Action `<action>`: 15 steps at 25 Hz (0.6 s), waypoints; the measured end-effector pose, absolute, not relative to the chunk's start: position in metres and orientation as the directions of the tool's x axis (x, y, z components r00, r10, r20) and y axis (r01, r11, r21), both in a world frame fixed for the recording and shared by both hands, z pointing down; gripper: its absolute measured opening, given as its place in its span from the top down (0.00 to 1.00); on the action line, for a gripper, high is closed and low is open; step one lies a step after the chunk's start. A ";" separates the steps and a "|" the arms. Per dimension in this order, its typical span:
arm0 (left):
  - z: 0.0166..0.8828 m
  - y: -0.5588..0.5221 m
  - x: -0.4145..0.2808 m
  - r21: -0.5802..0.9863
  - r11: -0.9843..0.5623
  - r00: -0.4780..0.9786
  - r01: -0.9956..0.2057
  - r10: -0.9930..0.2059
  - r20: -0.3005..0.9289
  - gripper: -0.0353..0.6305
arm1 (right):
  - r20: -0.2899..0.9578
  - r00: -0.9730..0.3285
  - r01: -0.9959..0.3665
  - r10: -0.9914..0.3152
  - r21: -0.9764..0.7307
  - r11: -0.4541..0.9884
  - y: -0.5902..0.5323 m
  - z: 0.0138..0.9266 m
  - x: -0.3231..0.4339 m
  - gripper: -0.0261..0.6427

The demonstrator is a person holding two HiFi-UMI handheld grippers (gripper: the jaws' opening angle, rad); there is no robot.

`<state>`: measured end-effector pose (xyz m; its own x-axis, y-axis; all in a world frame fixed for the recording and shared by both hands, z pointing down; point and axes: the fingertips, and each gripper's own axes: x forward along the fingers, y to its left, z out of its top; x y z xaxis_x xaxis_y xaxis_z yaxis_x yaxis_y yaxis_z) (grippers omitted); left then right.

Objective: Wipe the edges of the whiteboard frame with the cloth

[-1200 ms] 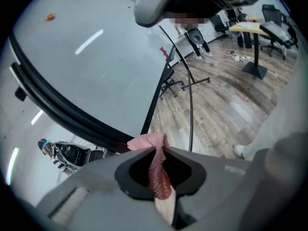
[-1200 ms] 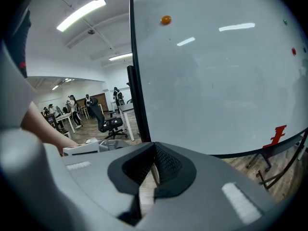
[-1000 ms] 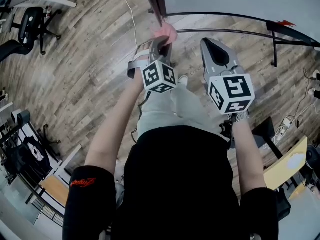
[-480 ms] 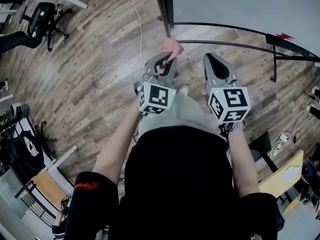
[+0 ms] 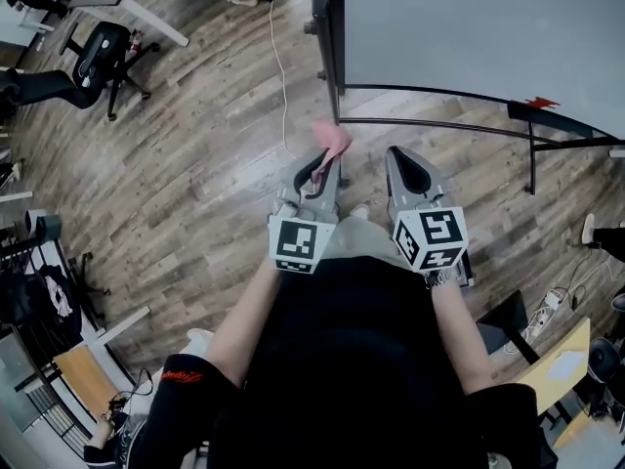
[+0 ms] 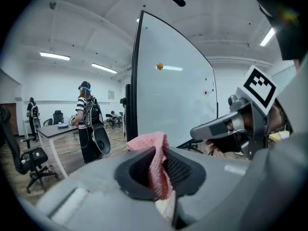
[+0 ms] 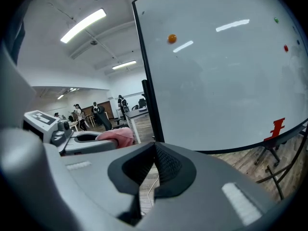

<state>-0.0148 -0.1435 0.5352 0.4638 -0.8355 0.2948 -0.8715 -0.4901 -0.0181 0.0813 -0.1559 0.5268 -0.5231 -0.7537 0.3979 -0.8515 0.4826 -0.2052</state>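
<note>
Jaws of left gripper (image 5: 326, 161) pinch cloth (image 5: 332, 139); right gripper (image 5: 401, 156) jaws pressed together. Whiteboard frame (image 5: 332, 42) ahead; cable (image 5: 282, 86) on floor.

Readable text: none I can make out. Signs logged:
- black-and-white square markers on the cube (image 5: 296, 244) of the left tongs (image 5: 320, 164) and the cube (image 5: 430, 239) of the right tongs (image 5: 403, 156)
- red script logo (image 5: 183, 374) on the left sleeve (image 5: 166, 404), too small to read
- red mark (image 7: 278, 127) on the whiteboard (image 7: 226, 81), illegible
</note>
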 end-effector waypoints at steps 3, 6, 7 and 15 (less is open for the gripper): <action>0.519 -0.136 -0.016 0.013 -0.472 0.460 -0.881 -0.851 0.255 0.91 | 0.370 -0.527 -0.849 -0.765 -0.198 0.489 -0.152 0.515 0.080 0.96; 0.500 -0.128 -0.013 -0.008 -0.473 0.461 -0.881 -0.862 0.212 0.91 | 0.336 -0.526 -0.850 -0.781 -0.186 0.493 -0.147 0.501 0.079 0.96; 0.493 -0.126 -0.013 -0.006 -0.462 0.452 -0.887 -0.870 0.198 0.91 | 0.323 -0.526 -0.851 -0.787 -0.182 0.493 -0.146 0.495 0.079 0.96; 0.435 -0.125 -0.020 0.072 -0.383 0.388 -0.921 -0.917 0.089 0.91 | 0.215 -0.519 -0.855 -0.828 -0.136 0.500 -0.137 0.449 0.085 0.96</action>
<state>-0.0202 -0.1254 0.4351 0.3881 -0.9173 0.0894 -0.9211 -0.3826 0.0723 0.0854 -0.1369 0.4489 -0.5186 -0.8276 0.2147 -0.8550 0.5005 -0.1361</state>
